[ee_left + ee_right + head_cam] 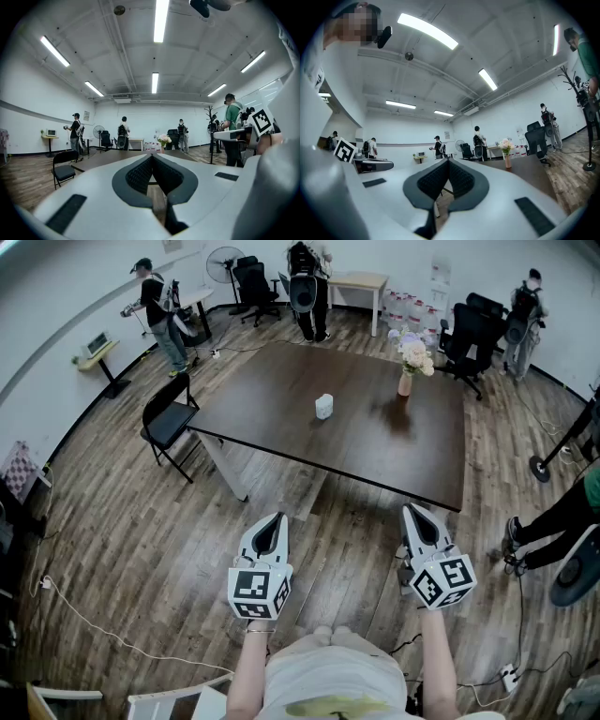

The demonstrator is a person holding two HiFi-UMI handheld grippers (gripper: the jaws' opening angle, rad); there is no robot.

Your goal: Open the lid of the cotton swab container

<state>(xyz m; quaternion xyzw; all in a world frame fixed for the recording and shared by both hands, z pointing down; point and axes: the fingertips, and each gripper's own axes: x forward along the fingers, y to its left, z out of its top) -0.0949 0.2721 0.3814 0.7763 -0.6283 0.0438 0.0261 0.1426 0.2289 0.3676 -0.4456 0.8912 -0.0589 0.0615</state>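
Looking down in the head view: left gripper (277, 518) and right gripper (410, 510) are held side by side over the wooden floor (141, 540). Both point toward the dark table (281, 399) and stop short of its near edge. Each has its jaws brought together to a single tip, with nothing pinched. The cotton swab container (323, 406), a small white tub, stands upright on the table, well ahead of both tools and between their lines. It is too small here to read its lid. A vase of flowers (409, 379) stands farther off, ahead of the right gripper. A folding chair (169, 418) sits ahead and to the left of the left gripper, by the table's corner.

Left gripper view: the left gripper (152, 156) has its ribbed pads pressed together at the tip and holds nothing. The table (108, 158) lies ahead, and the flowers (163, 139) show just above the tip. The chair (63, 166) is ahead-left. The container cannot be made out. The right gripper's marker cube (261, 121) shows off to the right.

Right gripper view: the right gripper (448, 161) likewise has its pads closed on each other, empty. The table (525, 171) and vase (507, 161) lie ahead-right. The left gripper's marker cube (344, 151) sits to the left. No container is discernible.
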